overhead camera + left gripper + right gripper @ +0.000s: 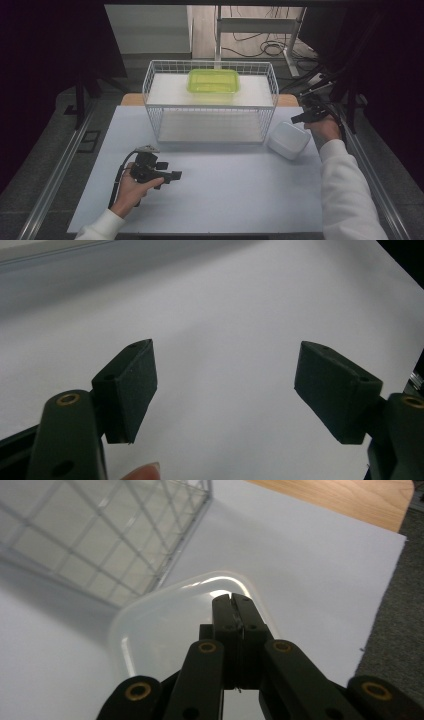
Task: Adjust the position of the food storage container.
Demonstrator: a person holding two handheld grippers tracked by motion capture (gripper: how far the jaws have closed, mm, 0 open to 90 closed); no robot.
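High view, near edge first: the left gripper (170,176) sits at about 7 o'clock on the white table sheet (225,200), jaws spread wide with nothing between them; the left gripper view shows bare sheet between its pads (132,390). Farther out at 3 o'clock, the right gripper (300,118) hovers just past the white plastic container (288,140), jaws pressed together and empty. That container stands at the wire basket's (210,102) right front corner. A green container (213,81) rests on the basket's top at 12 o'clock.
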